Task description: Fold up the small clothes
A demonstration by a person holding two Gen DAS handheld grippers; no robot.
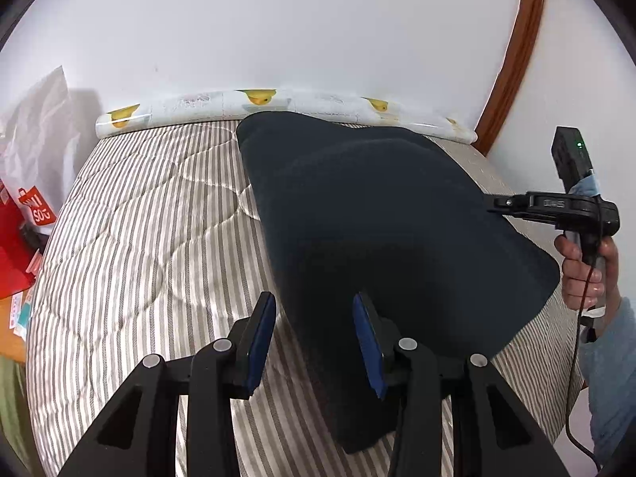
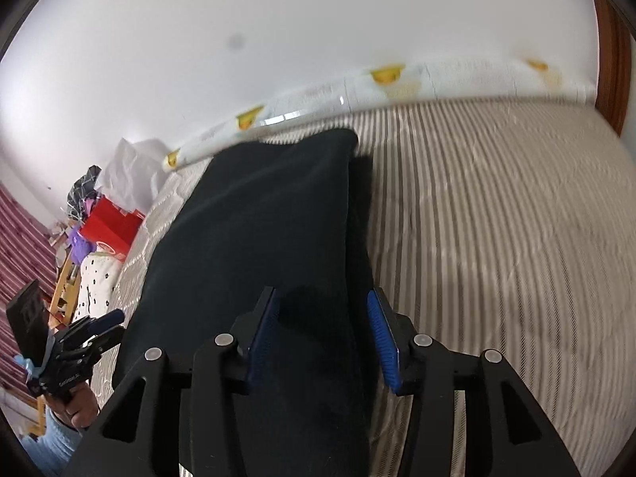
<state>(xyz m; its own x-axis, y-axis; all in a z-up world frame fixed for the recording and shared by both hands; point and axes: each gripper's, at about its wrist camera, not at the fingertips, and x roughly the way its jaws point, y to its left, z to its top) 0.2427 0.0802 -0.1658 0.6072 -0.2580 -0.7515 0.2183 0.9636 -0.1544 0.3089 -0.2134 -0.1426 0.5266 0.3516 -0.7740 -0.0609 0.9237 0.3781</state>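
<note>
A dark navy garment (image 1: pixel 377 214) lies spread on the striped bed; it also shows in the right wrist view (image 2: pixel 262 238). My left gripper (image 1: pixel 314 334) is open, its jaws standing over the garment's near left edge, with nothing between the blue pads. My right gripper (image 2: pixel 324 334) is open above the garment's near right edge, with dark cloth lying under and between the fingers. The right gripper also shows in the left wrist view (image 1: pixel 493 202) at the garment's right side. The left gripper shows in the right wrist view (image 2: pixel 105 326) at the garment's left side.
The striped quilted bedcover (image 1: pixel 139 238) runs to a white wall. A rolled mat with yellow duck prints (image 1: pixel 278 103) lies along the bed's far edge. Red bags and clutter (image 2: pixel 107 226) sit beside the bed's left side. A brown wooden door frame (image 1: pixel 512 59) stands at the right.
</note>
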